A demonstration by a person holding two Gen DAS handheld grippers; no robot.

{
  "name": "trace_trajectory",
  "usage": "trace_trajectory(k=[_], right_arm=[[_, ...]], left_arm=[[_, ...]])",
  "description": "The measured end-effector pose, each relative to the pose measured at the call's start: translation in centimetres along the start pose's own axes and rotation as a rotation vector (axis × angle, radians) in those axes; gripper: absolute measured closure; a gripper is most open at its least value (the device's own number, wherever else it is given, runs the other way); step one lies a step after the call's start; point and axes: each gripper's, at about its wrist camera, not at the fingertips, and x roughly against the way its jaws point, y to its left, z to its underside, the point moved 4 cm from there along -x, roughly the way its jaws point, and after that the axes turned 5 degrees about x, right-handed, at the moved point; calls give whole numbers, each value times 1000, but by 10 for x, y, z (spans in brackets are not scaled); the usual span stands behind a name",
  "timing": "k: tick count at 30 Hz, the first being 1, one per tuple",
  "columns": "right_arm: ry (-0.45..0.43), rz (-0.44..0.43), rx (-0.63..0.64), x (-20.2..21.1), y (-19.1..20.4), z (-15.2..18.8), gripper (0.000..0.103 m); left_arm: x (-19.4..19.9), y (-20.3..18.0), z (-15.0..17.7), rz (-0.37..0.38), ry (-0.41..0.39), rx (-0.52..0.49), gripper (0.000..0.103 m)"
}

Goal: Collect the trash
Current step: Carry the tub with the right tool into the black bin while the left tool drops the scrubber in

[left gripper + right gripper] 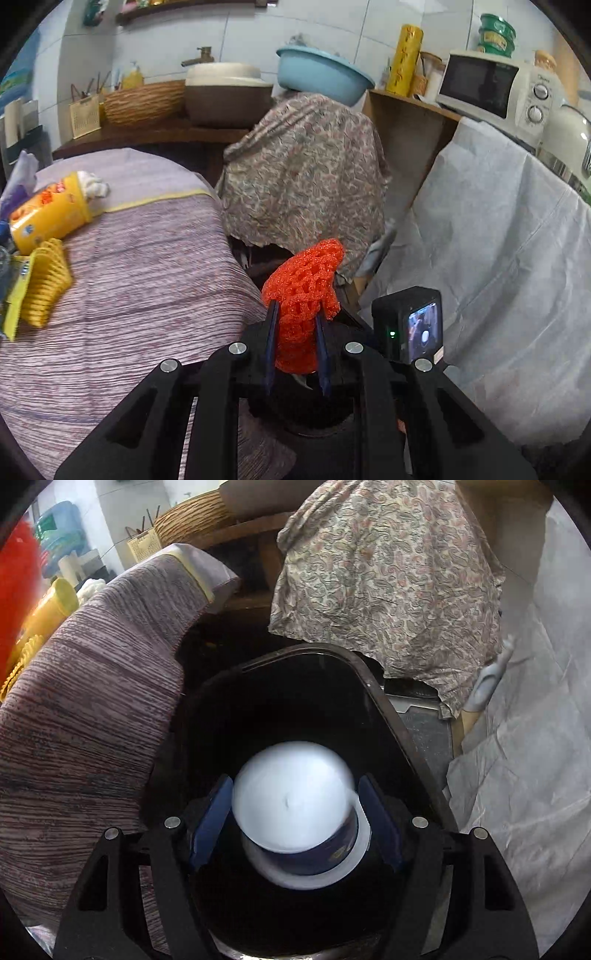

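My left gripper (295, 312) is shut on an orange foam fruit net (306, 288), held above the right edge of the striped table cloth (129, 277). My right gripper (295, 786) is over the open black trash bin (373, 686). A white and dark blue cup (295, 797), bottom toward the camera and blurred, sits between its blue pads (212, 819); the pads stand a little apart from it. The right gripper's camera body (406, 325) shows in the left wrist view. A yellow snack canister (51, 214) and a yellow foam net (44, 284) lie on the table at left.
A floral cloth (306, 170) covers something behind the bin. A white sheet (498, 258) hangs at right under a microwave (495, 88). A blue basin (321, 72), a pot (225, 92) and a wicker basket (144, 101) stand on the back counter.
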Motion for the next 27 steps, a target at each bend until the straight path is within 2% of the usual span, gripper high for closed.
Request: trace_trajectory(k=[3, 7, 12, 15, 18, 19, 20, 22, 25, 27], right_arm=[[-23, 8, -5, 9, -9, -1, 32], [-88, 104, -13, 37, -32, -7, 32], [-120, 235, -73, 66, -74, -9, 32], [-133, 251, -111, 76, -92, -10, 31], [-139, 259, -136, 84, -104, -9, 31], [-139, 264, -138, 85, -107, -11, 31], [-139, 270, -140, 86, -110, -11, 31], [-143, 280, -148, 90, -114, -11, 30], [-155, 296, -156, 94, -118, -14, 26], [-162, 300, -156, 97, -118, -16, 26]], left_arm=[[-20, -8, 6, 6, 40, 4, 85], [-45, -20, 20, 3, 95, -21, 85], [-82, -30, 41, -5, 186, -45, 85], [-105, -36, 53, -21, 233, -69, 85], [-120, -39, 60, -37, 261, -78, 73], [-122, -39, 60, -41, 265, -78, 63], [-124, -39, 60, -44, 268, -76, 47], [-121, -39, 58, -38, 261, -69, 33], [-110, -37, 54, -34, 238, -70, 23], [-101, -39, 50, -23, 219, -72, 20]])
